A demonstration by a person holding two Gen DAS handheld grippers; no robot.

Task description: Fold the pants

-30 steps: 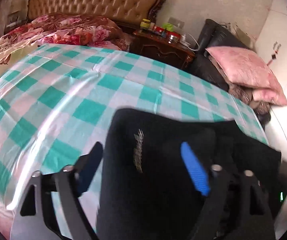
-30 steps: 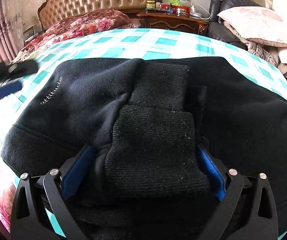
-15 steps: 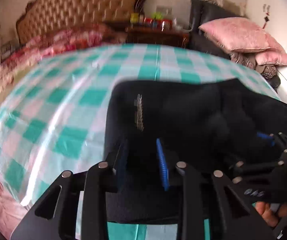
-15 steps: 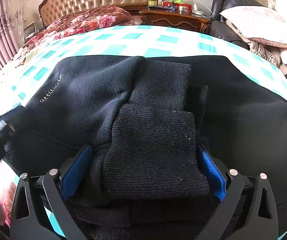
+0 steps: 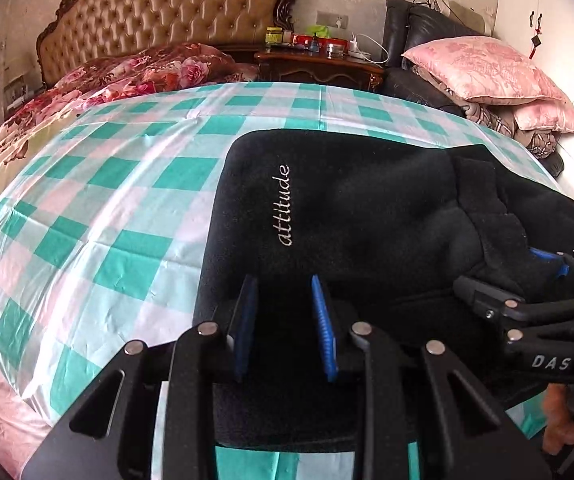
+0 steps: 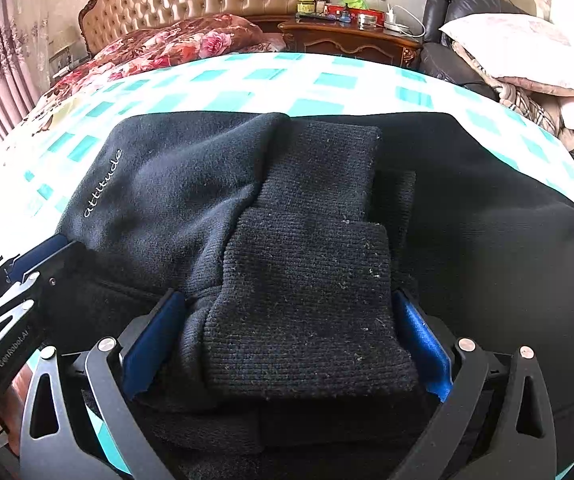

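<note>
I saw the black pants (image 5: 367, 216) lying bunched on the checkered sheet (image 5: 119, 200), below the tufted headboard (image 5: 175, 8). My left gripper (image 5: 283, 324) had closed on their near hem; my right gripper (image 6: 287, 344) clamped the ribbed cuffs (image 6: 307, 292).

A home bedroom: tufted headboard (image 5: 175, 12), nightstand (image 5: 319, 68), pillows (image 5: 483, 68).
</note>
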